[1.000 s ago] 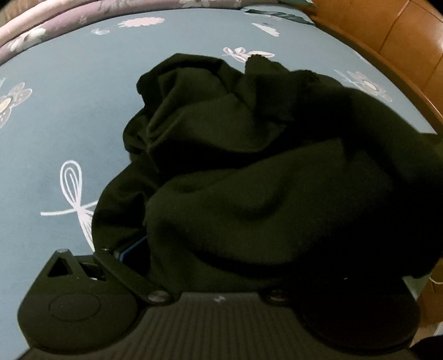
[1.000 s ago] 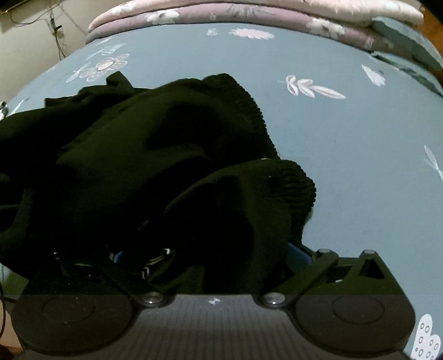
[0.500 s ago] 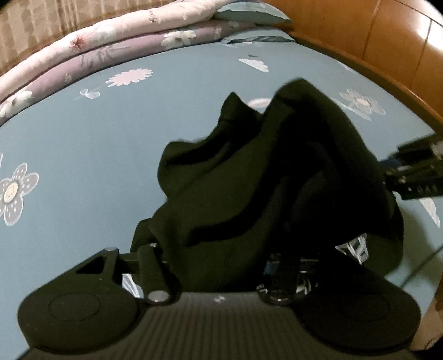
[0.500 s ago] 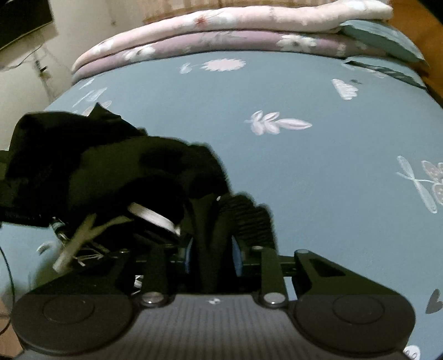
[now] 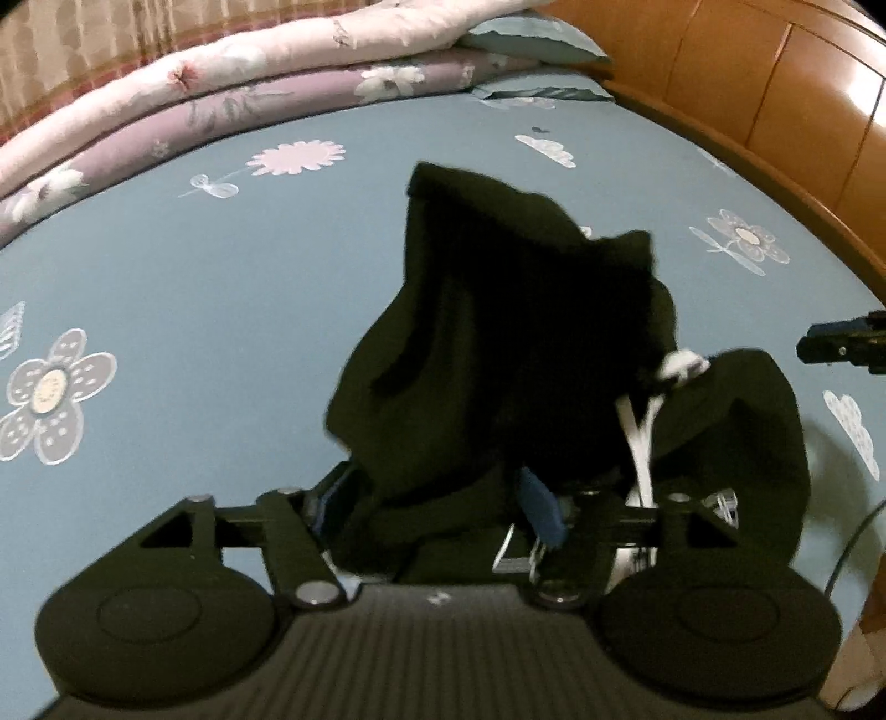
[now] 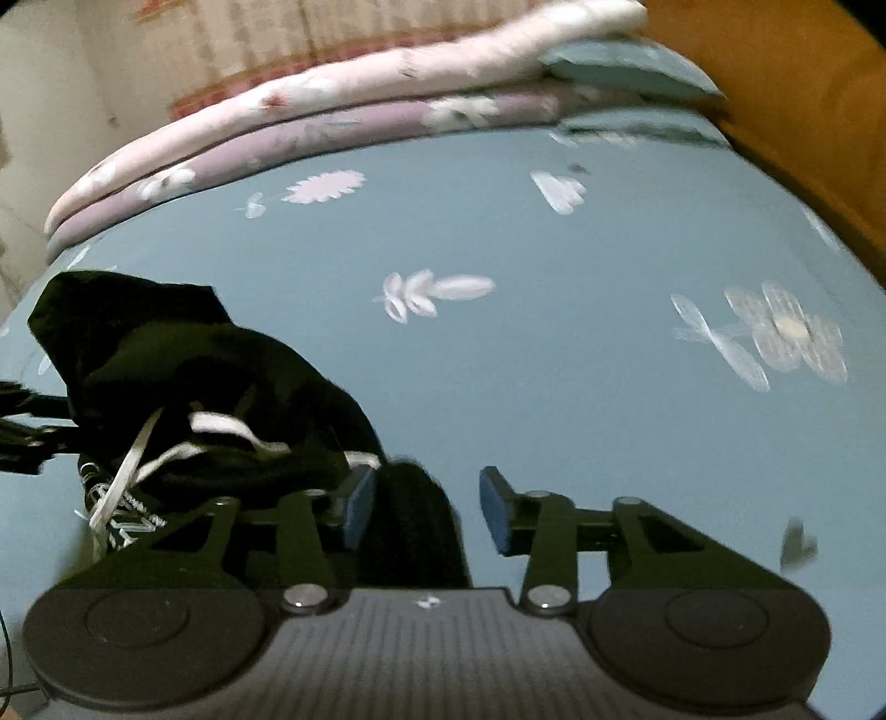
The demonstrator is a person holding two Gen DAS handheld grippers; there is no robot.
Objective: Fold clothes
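Nearest to me, the left gripper point(image 5: 432, 504) has a thick bunch of the black garment point(image 5: 498, 332) filling the space between its jaws. Those jaws have just been opening. The cloth reaches both blue pads, but I cannot tell whether they are pinching it or only touching it.

On the right gripper point(image 6: 426, 509) the jaws have also just been opening, and they stand spread. A ribbed strip of the garment lies between them, against the left pad point(image 6: 357, 509). Blue sheet shows in the gap between the strip and the right pad.

Just beyond the jaws, the garment is a crumpled heap near the front of the bed point(image 5: 194, 288). It sits between my two tools, and its folds stand up in peaks. White cords point(image 6: 127, 471) trail out of the folds on the side that faces the right gripper.

Further back the blue sheet is bare, printed with pale flowers and leaves. At the far edge are two folded quilts point(image 5: 249, 94), a pink one on a purple one. A teal pillow point(image 5: 531, 41) lies at their right end, and a wooden headboard point(image 5: 775, 94) runs along the right side.
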